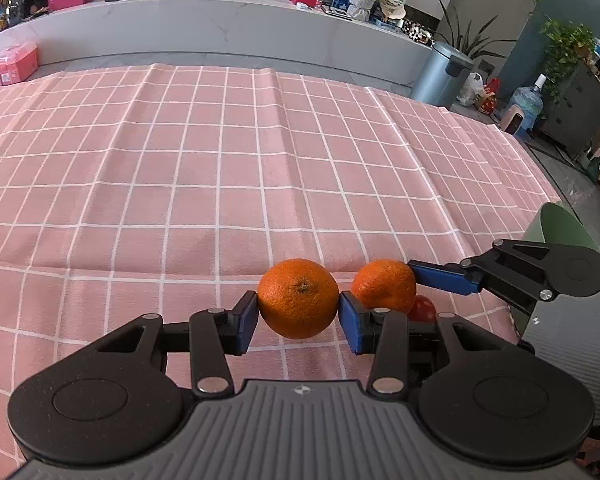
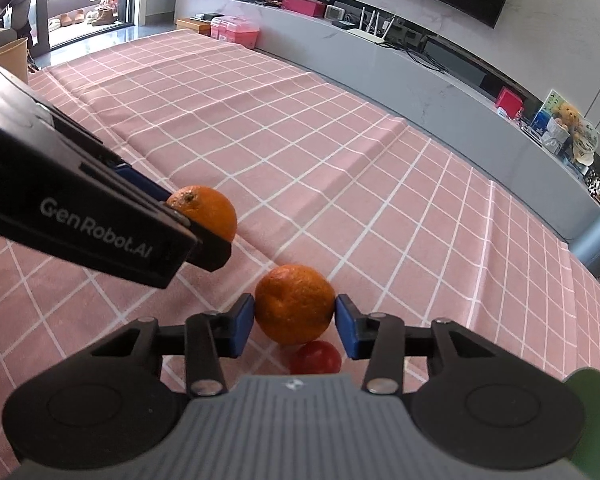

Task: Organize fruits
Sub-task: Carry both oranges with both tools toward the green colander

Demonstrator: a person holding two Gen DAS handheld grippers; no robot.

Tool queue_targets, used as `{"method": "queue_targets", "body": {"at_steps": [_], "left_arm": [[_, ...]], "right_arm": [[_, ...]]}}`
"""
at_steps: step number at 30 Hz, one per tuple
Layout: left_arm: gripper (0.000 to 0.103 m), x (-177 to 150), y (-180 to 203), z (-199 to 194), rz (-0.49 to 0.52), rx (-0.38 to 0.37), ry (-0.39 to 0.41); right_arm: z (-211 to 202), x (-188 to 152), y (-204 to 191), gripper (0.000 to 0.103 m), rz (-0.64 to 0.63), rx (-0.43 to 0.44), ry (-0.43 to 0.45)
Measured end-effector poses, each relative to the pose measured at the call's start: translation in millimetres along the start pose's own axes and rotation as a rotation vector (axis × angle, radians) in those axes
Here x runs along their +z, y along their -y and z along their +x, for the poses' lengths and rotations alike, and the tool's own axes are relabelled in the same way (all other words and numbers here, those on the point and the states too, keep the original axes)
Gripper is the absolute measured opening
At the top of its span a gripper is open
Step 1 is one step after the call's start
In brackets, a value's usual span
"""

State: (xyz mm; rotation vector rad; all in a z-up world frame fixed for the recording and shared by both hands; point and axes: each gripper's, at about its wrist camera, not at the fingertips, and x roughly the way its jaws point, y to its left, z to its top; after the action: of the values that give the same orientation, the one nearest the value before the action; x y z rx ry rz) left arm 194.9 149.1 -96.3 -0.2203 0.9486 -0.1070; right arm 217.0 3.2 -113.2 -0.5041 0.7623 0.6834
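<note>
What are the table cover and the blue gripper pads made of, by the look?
Tablecloth: woven fabric, matte pink with a white grid; fold creases and ripples show. Left gripper pads: blue, matte, probably rubber or soft plastic, pressed against the orange; softness can't be confirmed.

Ahead of both your grippers the pink checked cloth (image 1: 220,152) lies open; a red fruit (image 2: 315,358) sits under your right one.
</note>
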Motion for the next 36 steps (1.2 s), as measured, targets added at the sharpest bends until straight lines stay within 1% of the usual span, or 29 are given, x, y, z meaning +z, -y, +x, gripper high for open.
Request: {"method": "queue_targets", "body": {"at_steps": [4,7,12,17,21,25,32,36], "left_arm": [[0.049,-1,1,-7,-0.005,-0.004,0.017],[0.049,-1,5,-14,-0.013,-0.001,0.033],[0.049,3,15,-32,-0.005,0.006,0.061],[0.049,7,36,-51,0.013,0.013,0.07],[0.049,8,57,-64,0.029,-0.027,0.078],[0.049,9,83,-73,0.069,-0.068,0.073],[0.049,4,127,-75,0.143,-0.143,0.05],[0.049,1,151,-66,0.181,-0.204,0.015]], "right_arm": [[-10,2,1,0.04,0.021,-0.006,0.015],[-24,2,4,0.039,0.068,-0.008,0.017],[-56,0,11,0.039,0.128,-0.006,0.035],[-94,-6,18,0.039,0.162,-0.023,0.06],[-122,-18,25,0.039,0.187,-0.049,0.056],[-147,-36,35,0.039,0.214,-0.078,0.044],[-181,-69,60,0.039,0.258,-0.135,0.013],[-198,-85,82,0.039,0.305,-0.161,0.006]]}}
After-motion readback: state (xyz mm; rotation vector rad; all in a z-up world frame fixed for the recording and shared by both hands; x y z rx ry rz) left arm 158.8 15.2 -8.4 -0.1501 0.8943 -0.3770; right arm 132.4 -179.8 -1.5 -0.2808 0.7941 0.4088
